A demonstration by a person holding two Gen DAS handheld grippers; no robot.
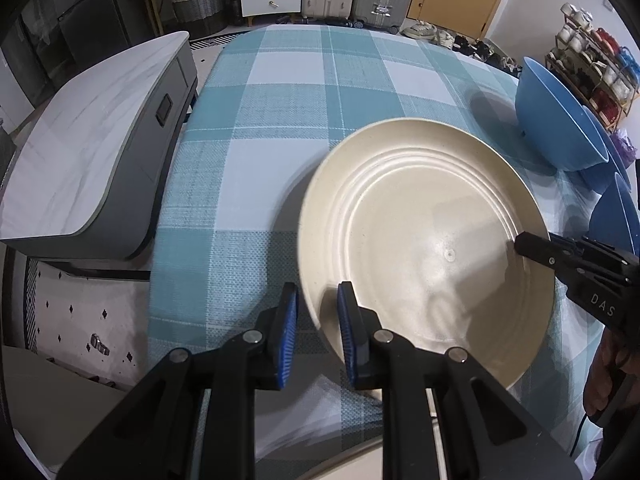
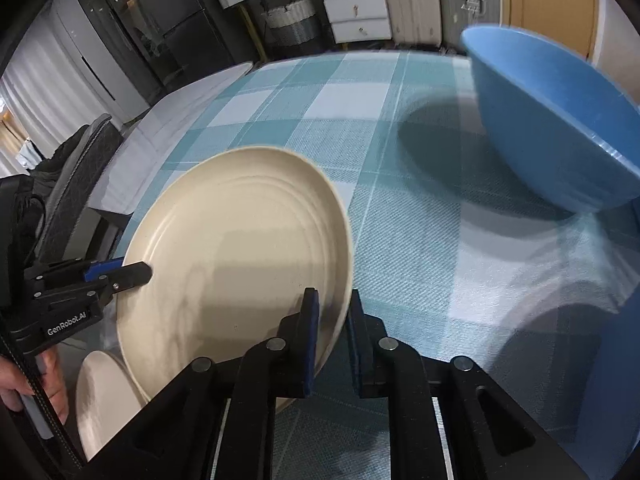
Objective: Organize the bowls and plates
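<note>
Plate [image 1: 420,248] rim between both claws

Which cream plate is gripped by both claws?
The big ridged plate, raised with a claw on each rim; the other plate lies beneath it, ungripped.

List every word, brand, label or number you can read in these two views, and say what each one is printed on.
"DAS": white letters on the black body of the right gripper, running out of the left wrist view.
"GenRobot.AI": white letters on the black body of the left gripper, in the right wrist view.
No other readable text; the cream plate and blue bowl carry none.
</note>
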